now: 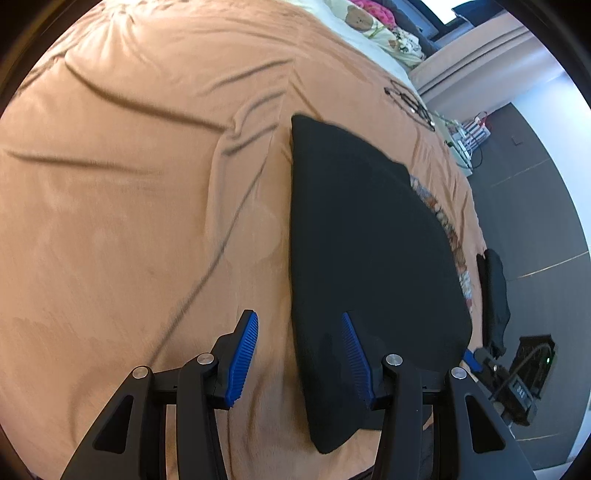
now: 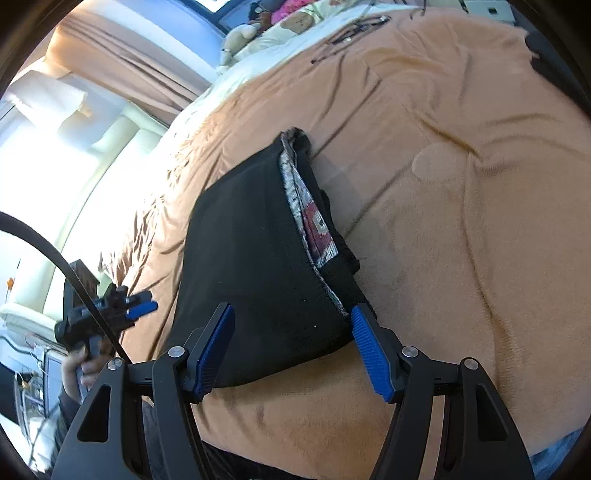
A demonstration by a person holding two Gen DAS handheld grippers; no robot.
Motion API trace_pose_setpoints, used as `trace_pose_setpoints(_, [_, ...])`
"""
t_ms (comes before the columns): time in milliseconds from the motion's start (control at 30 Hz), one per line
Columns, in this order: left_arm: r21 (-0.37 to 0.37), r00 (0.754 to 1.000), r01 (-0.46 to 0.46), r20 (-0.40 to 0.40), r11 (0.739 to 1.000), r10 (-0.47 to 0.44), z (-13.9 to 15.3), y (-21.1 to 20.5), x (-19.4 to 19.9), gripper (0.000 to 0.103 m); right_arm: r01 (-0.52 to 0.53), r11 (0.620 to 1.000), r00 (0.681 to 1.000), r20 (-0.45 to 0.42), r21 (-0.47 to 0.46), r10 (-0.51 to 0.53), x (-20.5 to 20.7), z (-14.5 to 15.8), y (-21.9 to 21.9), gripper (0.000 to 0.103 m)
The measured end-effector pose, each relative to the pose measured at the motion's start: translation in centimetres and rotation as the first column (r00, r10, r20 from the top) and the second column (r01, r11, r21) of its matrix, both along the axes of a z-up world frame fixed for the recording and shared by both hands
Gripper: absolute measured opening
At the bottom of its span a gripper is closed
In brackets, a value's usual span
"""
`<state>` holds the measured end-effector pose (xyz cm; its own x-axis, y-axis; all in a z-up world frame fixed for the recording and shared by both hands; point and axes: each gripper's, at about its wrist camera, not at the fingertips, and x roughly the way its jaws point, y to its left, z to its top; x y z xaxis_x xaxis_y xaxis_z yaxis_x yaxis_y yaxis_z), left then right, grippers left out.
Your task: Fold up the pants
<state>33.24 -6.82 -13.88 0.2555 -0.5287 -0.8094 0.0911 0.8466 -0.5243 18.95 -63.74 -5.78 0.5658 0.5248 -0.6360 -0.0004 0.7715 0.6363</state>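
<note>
Black pants (image 1: pixel 369 240) lie folded into a thick flat pad on the orange blanket (image 1: pixel 129 203), and a patterned grey and red lining (image 2: pixel 314 221) shows along one edge. My left gripper (image 1: pixel 298 319) is open over the pad's near left edge, one pad above the blanket and the other above black cloth. My right gripper (image 2: pixel 291 312) is open and straddles the near end of the pants (image 2: pixel 258 258), its pads off the cloth. A hand (image 2: pixel 85 365) holds the left gripper (image 2: pixel 140 306) at the pants' left side.
Another dark garment (image 1: pixel 495 295) hangs at the bed's edge above the dark floor (image 1: pixel 535 184). A thin black cord (image 2: pixel 354 29) lies on the blanket near the pillows and plush toys (image 2: pixel 240 37). Curtains (image 2: pixel 110 48) stand beyond the bed.
</note>
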Motion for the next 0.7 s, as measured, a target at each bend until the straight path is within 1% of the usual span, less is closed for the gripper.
trace_pose_setpoints(233, [-0.028, 0.998, 0.027, -0.057, 0.999, -0.028, -2.9, -1.8, -1.7, 0.050, -0.013, 1.000, 0.999, -0.047, -0.017, 0.012, 1.1, -0.9, 0.9, 0.064])
trace_pose_setpoints(367, [-0.037, 0.999, 0.024, -0.047, 0.999, -0.026, -3.1, -2.4, -2.2, 0.052, -0.026, 1.000, 0.998, -0.058, 0.004, 0.026, 1.4, -1.4, 1.1, 0.063])
trace_pose_setpoints(467, [-0.073, 0.998, 0.007, -0.062, 0.997, -0.011, -3.1, -2.2, -2.2, 0.052, -0.030, 0.999, 0.998, -0.056, 0.023, 0.031, 2.0, -1.7, 1.1, 0.063])
trace_pose_setpoints(533, [-0.084, 0.998, 0.005, -0.066, 0.996, -0.010, -3.0, -2.0, -2.4, 0.052, -0.028, 0.999, 0.997, -0.065, 0.040, 0.031, 2.6, -2.1, 1.0, 0.063])
trace_pose_setpoints(700, [-0.163, 0.995, -0.023, -0.100, 0.986, 0.006, -3.5, -1.1, -2.7, 0.052, -0.035, 0.996, 0.997, -0.061, 0.080, 0.040, 4.0, -3.1, 1.2, 0.064])
